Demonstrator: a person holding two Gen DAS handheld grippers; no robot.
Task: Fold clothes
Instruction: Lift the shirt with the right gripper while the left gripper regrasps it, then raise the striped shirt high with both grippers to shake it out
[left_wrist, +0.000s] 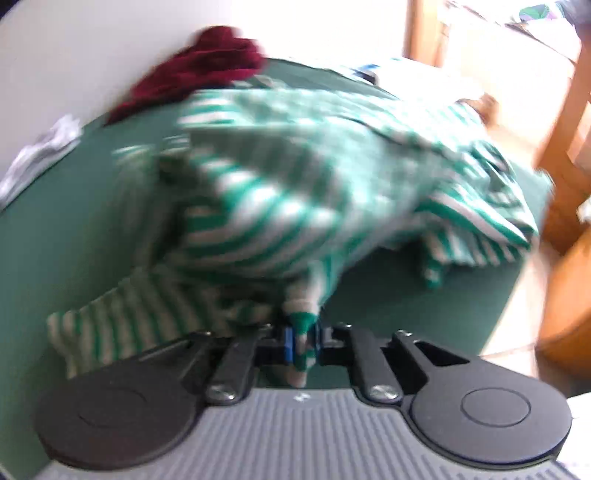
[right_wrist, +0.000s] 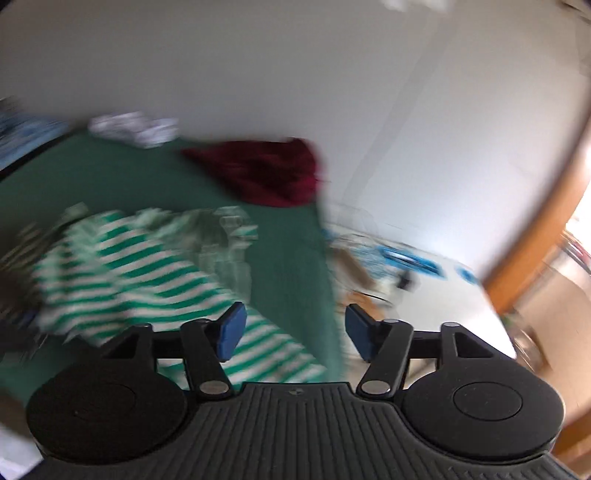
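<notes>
Between the blue pads of the left gripper (left_wrist: 301, 341), which are closed tight, a narrow end of a green-and-white striped top (left_wrist: 295, 184) is pinched; it may be a cuff or a hem corner, the blur hides which. From that pinch the cloth rises and fans away forward and to the right, bunched and partly lifted, over a dark green cloth (left_wrist: 66, 221) covering a table, with one loose striped part trailing left of the fingers. The right gripper (right_wrist: 295, 332) is wide open and holds nothing; its pads stand well apart above the near right edge of the green cloth. Seen from the right wrist, the top lies low and to the left of those fingers, its stripes running slantwise, its long axis roughly from far left toward the near edge, with its nearest striped edge just under the left pad. So the left hand has the top, and the free right hand would have to reach leftward to take a second hold. A dark red garment (right_wrist: 266, 173) is heaped farther back near the wall, and a small white one (right_wrist: 133, 127) lies at the far left corner. Both views are smeared by motion, so finer folds cannot be made out.
</notes>
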